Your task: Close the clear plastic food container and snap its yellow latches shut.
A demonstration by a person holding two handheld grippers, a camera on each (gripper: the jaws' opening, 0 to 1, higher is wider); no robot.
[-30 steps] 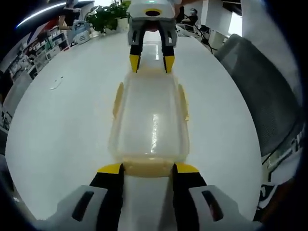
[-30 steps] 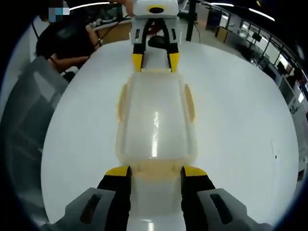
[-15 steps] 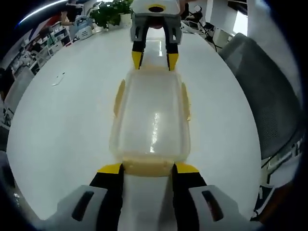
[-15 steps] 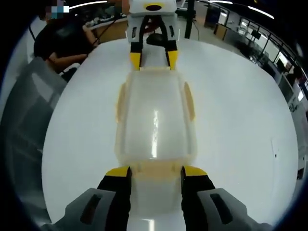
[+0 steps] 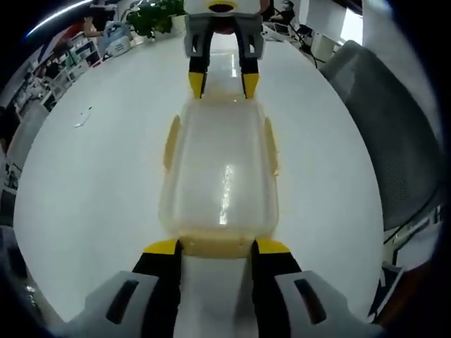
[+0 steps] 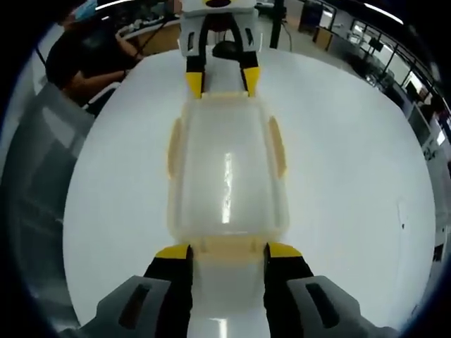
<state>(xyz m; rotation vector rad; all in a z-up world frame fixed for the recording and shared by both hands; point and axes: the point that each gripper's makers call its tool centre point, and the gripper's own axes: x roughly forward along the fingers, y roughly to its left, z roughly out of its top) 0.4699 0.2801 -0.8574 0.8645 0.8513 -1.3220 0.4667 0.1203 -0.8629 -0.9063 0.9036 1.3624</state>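
We see the clear plastic food container [image 5: 220, 172] lying lid-on at the middle of the white table [image 5: 91, 183], lengthwise between the two grippers. In the left gripper view, the left gripper [image 5: 215, 246] has its jaws parted to the width of the near end latch [image 5: 215, 245], one yellow tip at each side of it; the right gripper [image 5: 220, 83] faces us at the far end, jaws likewise apart. The right gripper view mirrors this (same container [image 6: 225, 172], opposite end). Yellow side latches [image 5: 170, 139] lie flat against the long walls. A grey chair [image 5: 394, 127] stands beside the table.
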